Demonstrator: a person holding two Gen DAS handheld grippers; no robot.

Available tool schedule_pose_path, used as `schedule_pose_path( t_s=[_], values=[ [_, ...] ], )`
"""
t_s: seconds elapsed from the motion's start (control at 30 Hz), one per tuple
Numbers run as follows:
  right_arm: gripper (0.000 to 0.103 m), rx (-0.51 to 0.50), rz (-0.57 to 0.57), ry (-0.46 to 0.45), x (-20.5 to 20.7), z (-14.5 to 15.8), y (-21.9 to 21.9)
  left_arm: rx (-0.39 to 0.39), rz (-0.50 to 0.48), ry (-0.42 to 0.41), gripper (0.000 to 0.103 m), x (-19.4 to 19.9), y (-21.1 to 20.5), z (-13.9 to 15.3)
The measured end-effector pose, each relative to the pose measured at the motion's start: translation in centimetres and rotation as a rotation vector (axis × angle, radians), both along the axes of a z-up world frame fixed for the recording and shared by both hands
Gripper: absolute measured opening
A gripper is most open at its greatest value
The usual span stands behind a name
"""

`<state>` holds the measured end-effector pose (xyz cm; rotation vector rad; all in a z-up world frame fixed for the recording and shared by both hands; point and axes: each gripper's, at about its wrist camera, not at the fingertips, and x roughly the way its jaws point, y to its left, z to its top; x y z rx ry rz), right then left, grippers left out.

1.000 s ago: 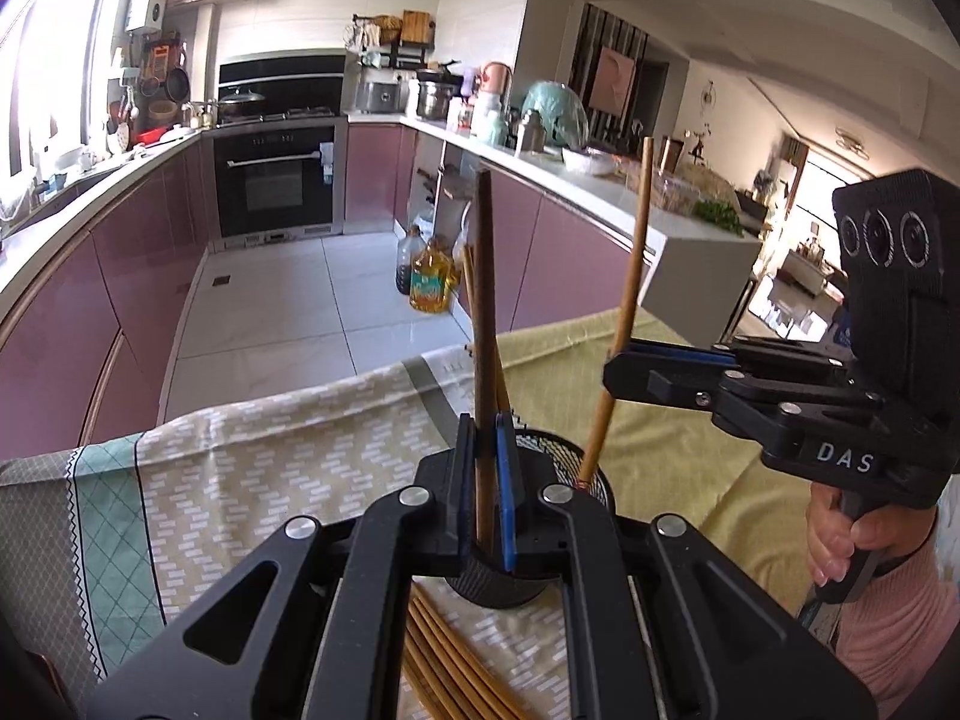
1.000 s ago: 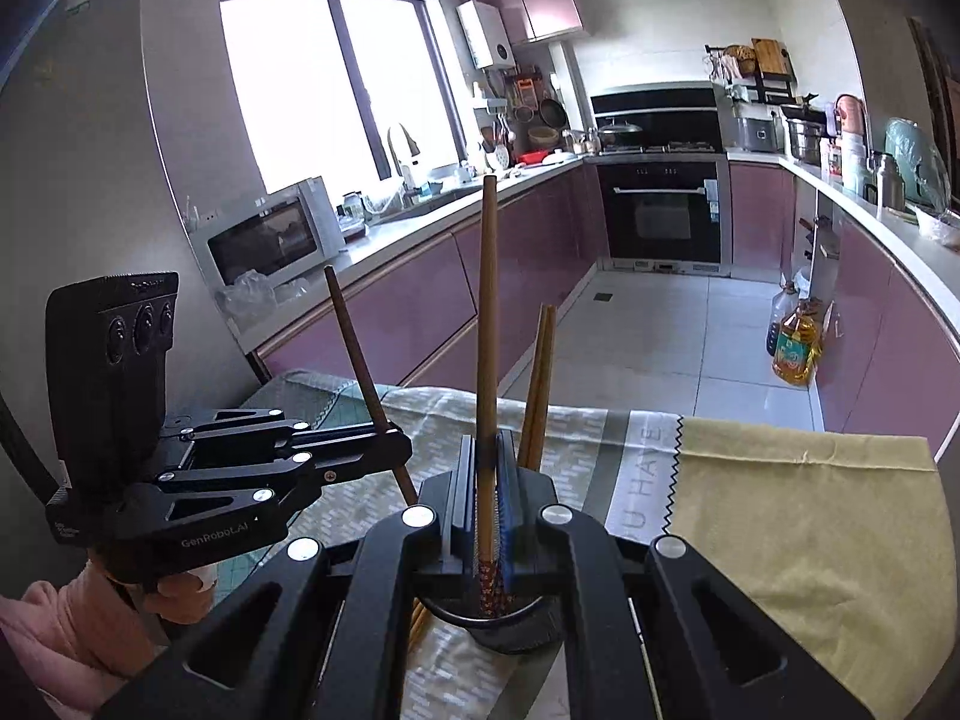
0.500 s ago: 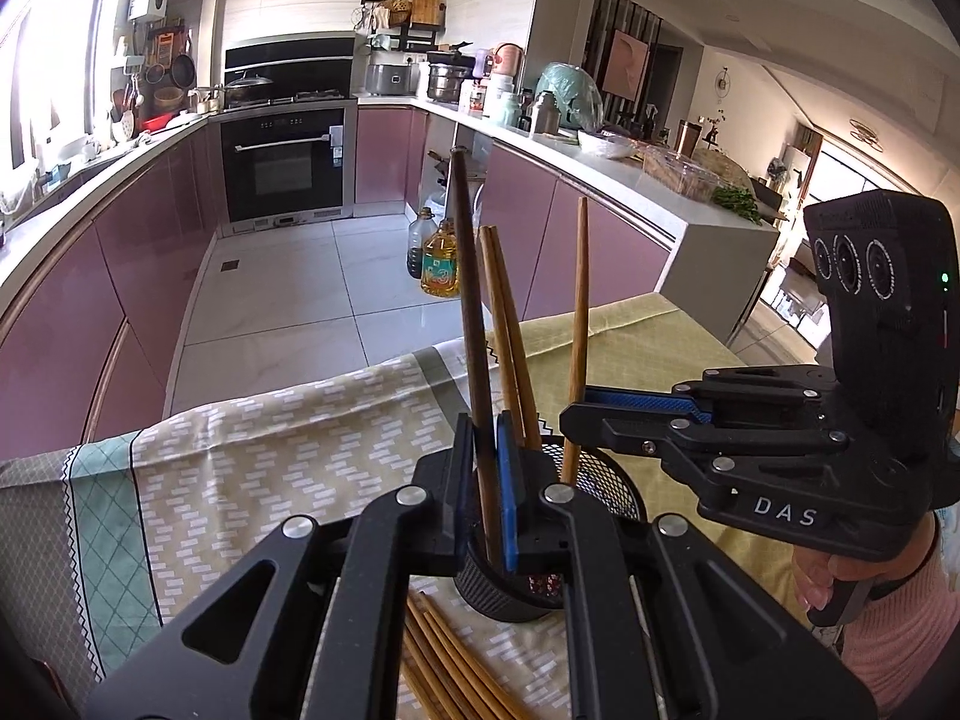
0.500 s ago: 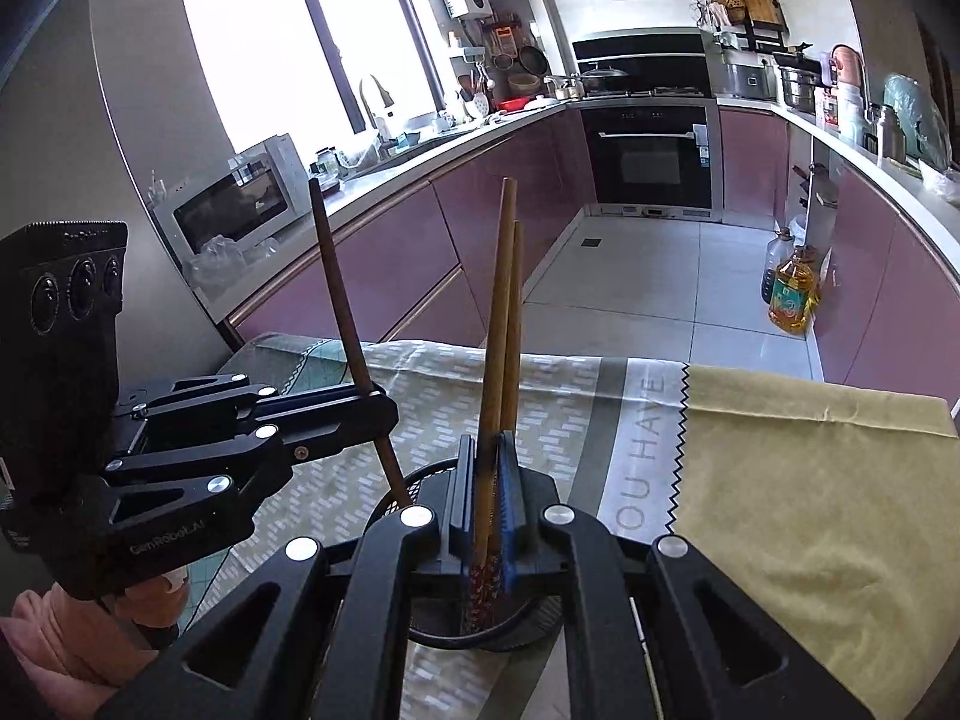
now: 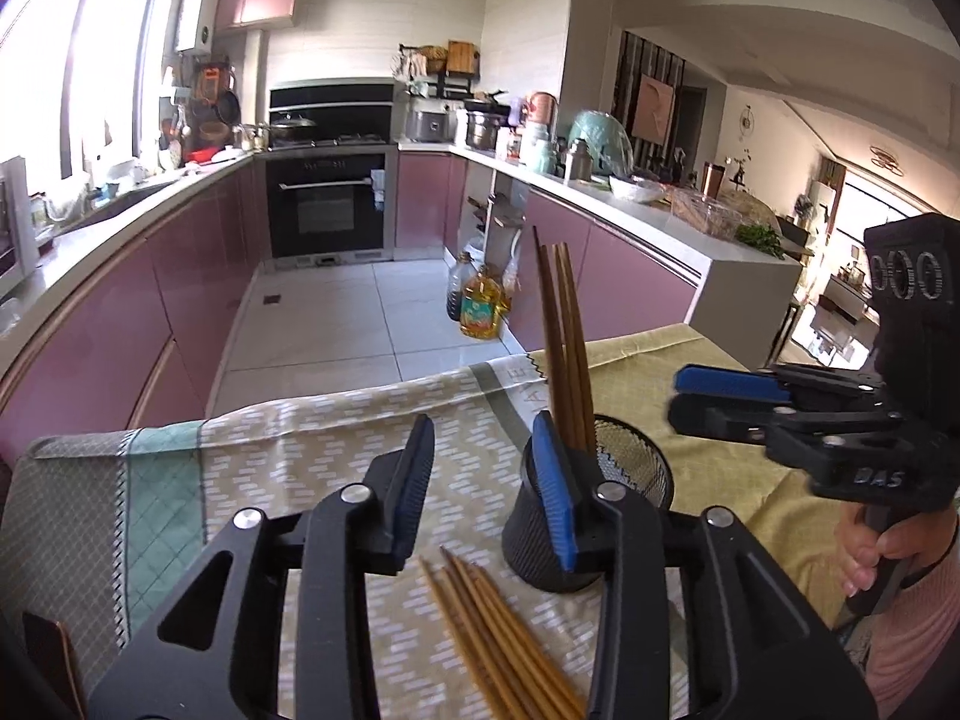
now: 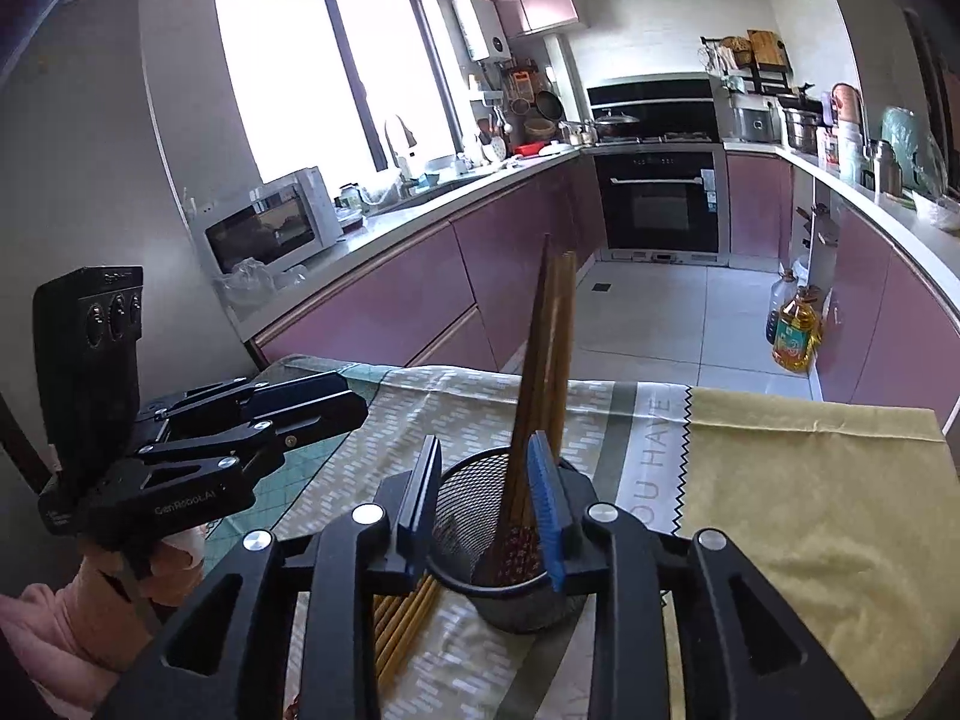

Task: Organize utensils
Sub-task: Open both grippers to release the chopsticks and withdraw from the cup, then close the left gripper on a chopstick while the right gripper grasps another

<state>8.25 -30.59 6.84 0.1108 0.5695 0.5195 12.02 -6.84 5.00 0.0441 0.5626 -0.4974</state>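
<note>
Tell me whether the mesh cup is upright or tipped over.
Upright. The mesh cup stands on its base on the tablecloth, mouth up, with the chopsticks leaning inside it.

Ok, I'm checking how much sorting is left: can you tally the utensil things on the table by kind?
Mesh holder: 1
Chopsticks standing in it: at least 3 (they overlap)
Loose chopsticks on the cloth: at least 5 (partly hidden)
Total: at least 9
</note>
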Motion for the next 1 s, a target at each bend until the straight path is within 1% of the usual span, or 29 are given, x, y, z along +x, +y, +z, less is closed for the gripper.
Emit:
schedule_pose_path(
  t_s=[0.07,0.13,0.2,0.3,0.43,0.5,0.6,0.67,0.83,1.0],
  values=[
    [0.038,-0.003,0.034,-0.018,-1.5,0.0,0.5,0.001,0.004,-0.003,0.043,-1.3,1.1,-0.6],
    [0.040,-0.017,0.075,-0.022,-3.0,-0.6,1.5,0.028,0.015,0.002,0.045,-2.4,1.9,-1.6],
    [0.040,-0.035,0.101,0.001,-3.8,-1.7,2.6,0.062,0.020,0.024,0.049,-3.4,2.5,-3.2],
    [0.040,-0.074,0.118,0.069,-3.9,-4.2,4.2,0.114,0.026,0.073,0.049,-4.4,3.0,-5.8],
    [0.040,-0.059,0.117,0.180,-3.4,-7.8,5.2,0.148,0.037,0.152,0.050,-5.1,3.7,-9.2],
    [0.040,-0.048,0.110,0.228,-2.9,-9.3,5.4,0.155,0.040,0.181,0.050,-5.1,3.9,-10.4],
    [0.040,-0.055,0.095,0.265,-2.8,-10.8,5.9,0.177,0.040,0.212,0.050,-5.2,3.7,-11.7],
    [0.040,-0.051,0.086,0.278,-2.9,-11.3,6.1,0.178,0.037,0.229,0.050,-5.5,3.6,-12.3],
    [0.040,-0.061,0.063,0.291,-2.9,-11.8,6.4,0.175,0.025,0.239,0.052,-5.4,3.0,-12.3],
    [0.040,-0.073,0.043,0.299,-2.5,-12.2,7.0,0.192,0.022,0.245,0.052,-5.3,2.4,-12.6]
  ],
)
